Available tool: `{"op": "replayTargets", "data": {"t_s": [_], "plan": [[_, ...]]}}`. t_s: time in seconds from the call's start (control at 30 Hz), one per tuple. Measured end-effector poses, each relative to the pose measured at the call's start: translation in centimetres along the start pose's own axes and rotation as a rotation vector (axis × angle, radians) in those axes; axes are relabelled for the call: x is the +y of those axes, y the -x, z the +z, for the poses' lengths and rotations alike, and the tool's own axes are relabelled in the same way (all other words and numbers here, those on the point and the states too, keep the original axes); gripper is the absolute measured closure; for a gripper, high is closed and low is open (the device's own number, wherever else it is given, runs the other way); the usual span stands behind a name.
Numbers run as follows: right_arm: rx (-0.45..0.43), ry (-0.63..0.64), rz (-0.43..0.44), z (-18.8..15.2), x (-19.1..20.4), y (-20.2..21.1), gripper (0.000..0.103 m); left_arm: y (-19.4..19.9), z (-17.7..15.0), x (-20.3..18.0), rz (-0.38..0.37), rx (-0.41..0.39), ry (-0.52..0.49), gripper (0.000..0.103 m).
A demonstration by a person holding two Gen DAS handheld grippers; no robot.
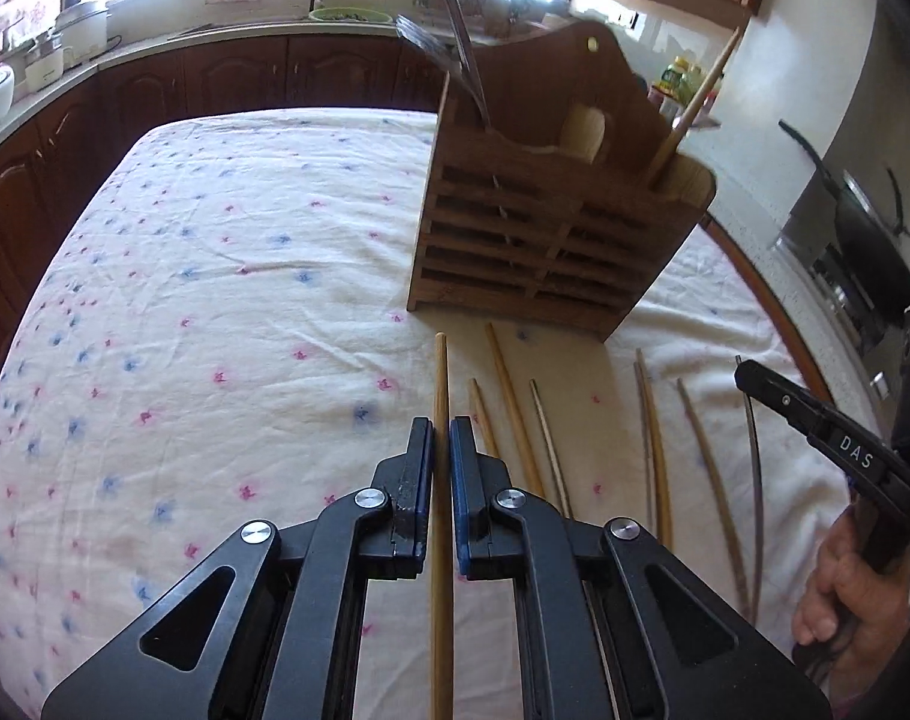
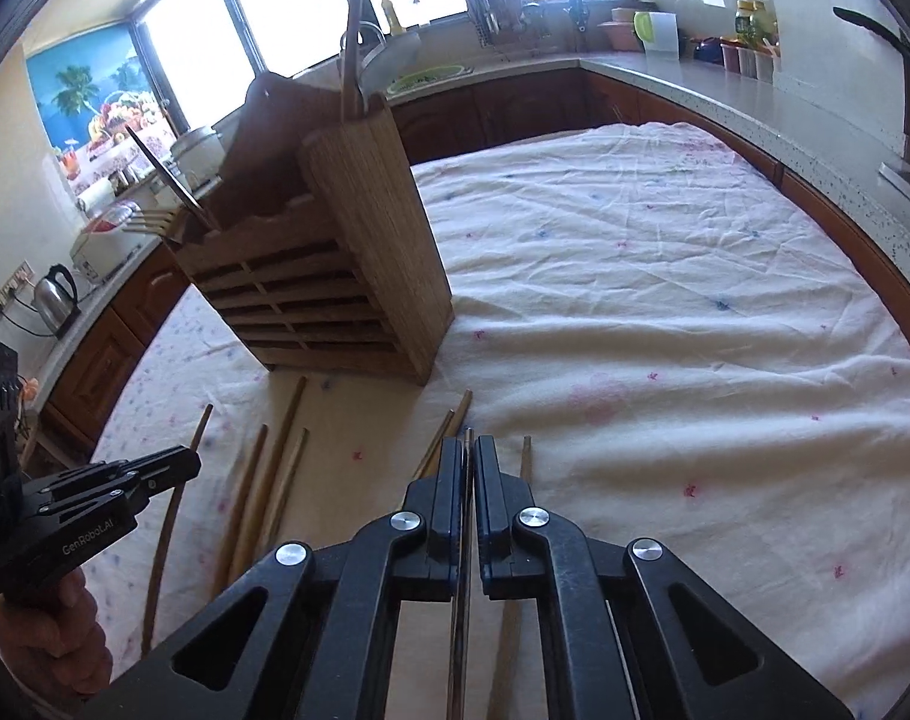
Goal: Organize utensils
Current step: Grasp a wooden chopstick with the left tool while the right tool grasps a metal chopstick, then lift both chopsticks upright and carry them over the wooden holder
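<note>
My left gripper (image 1: 441, 426) is shut on a light wooden chopstick (image 1: 440, 372) that points toward the wooden utensil holder (image 1: 550, 228). My right gripper (image 2: 468, 443) is shut on a thin metal chopstick (image 2: 459, 630). In the left wrist view the right gripper (image 1: 745, 372) shows at the right edge, with that metal chopstick (image 1: 756, 480) trailing below it. Several loose chopsticks (image 1: 514, 408) lie on the cloth in front of the holder (image 2: 335, 276). Metal utensils (image 1: 466, 60) and one wooden stick (image 1: 694, 102) stand in the holder. The left gripper (image 2: 191, 456) appears at the left of the right wrist view.
The table carries a white flowered cloth (image 1: 215, 276). Dark wood cabinets and a counter with a sink ring the table. A black pan (image 1: 862, 240) sits on the stove to the right, and a kettle (image 2: 56, 294) on the counter to the left.
</note>
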State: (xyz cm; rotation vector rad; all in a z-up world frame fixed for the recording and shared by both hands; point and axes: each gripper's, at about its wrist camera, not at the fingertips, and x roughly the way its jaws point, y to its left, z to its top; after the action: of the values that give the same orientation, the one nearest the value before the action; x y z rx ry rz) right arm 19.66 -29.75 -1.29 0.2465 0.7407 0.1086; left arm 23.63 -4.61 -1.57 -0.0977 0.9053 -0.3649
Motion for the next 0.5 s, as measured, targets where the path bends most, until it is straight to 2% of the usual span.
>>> {"op": "replayTargets", "data": {"t_s": [0.23,0.5], "plan": [[-0.128,0.013,0.069,1.7,1.6,6.2,0.099,6.4,0.6,0.9,-0.075,-0.111,0.056,0.098],[-0.243,0.039,0.103,3.2,2.9,11.3,0.099,10.6,1.1,0.7,-0.115,-0.195,0.047,0.098]]}}
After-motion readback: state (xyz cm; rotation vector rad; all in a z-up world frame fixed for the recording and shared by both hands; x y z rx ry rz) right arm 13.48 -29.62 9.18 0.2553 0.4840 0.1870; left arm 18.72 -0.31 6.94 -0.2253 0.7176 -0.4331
